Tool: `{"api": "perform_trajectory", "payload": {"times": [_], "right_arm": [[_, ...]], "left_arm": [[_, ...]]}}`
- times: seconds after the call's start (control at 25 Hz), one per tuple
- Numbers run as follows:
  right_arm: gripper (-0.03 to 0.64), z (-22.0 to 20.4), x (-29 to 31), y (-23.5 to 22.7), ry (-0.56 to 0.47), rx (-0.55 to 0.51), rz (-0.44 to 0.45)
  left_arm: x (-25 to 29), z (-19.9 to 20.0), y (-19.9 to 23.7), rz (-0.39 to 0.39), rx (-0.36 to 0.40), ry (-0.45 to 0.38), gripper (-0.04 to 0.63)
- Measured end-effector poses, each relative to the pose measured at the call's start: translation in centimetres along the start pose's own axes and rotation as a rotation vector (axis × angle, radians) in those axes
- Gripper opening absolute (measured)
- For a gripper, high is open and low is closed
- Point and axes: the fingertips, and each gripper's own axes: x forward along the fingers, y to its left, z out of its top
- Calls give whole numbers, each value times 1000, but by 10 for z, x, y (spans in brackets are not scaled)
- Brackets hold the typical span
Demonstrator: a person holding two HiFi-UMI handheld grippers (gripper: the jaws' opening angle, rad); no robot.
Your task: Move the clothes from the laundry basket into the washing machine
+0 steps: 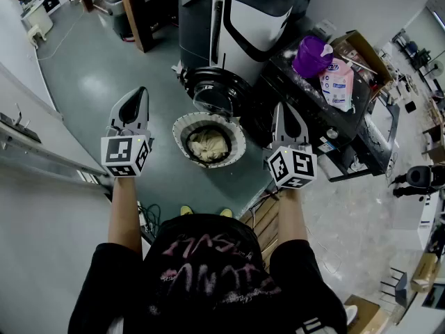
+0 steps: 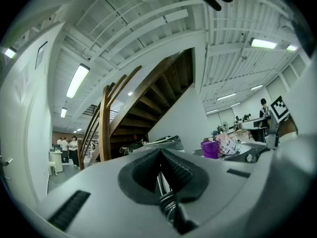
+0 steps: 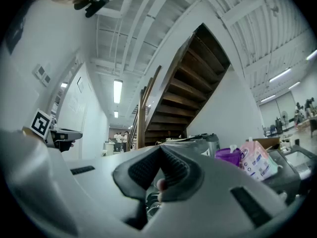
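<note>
Left gripper (image 1: 142, 91) and right gripper (image 1: 280, 107) closed, empty, flanking the laundry basket (image 1: 182, 126).
Beyond it, the washing machine (image 1: 217, 92) drum is lost in shadow.

Open-plan lab hall with a mock laundry corner set up in it.
A washing machine (image 1: 236, 26) stands on a painted grey-green floor (image 1: 90, 75) by a laundry basket (image 1: 182, 127), with a pink detergent pouch (image 1: 338, 82) and a purple tub (image 1: 311, 56) on a dark worktop (image 1: 327, 127). Around them a wooden staircase (image 3: 198, 83) rises under a ribbed white ceiling with strip lights (image 2: 78, 81). More worktops crowded with equipment (image 1: 415, 51) fill the far side, and a group of people (image 2: 67, 144) stands far down the hall.
</note>
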Motion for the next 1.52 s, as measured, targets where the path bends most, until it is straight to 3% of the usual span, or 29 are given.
{"api": "perform_trajectory", "payload": {"times": [0.56,0.76,0.88,1.0,1.2,1.52], "right_arm": [[5,3,-10,2,-24,35,-11],[56,-3,-12,1,-6,43,-19],[127,-4,-12,4,-5,50,-4],[168,-7,-14,7,-6,54,12],[251,-10,-17,10,1,57,32],[276,-8,-18,8,-8,83,27]], "left_arm": [[-7,0,-3,6,6,15,11],[-10,-5,-1,7,6,32,14],[-10,-7,-1,4,1,41,54],[-9,-10,-3,-10,1,51,152],[-14,-15,-3,-27,-14,56,238],[-14,-17,-2,-41,-13,64,250]]}}
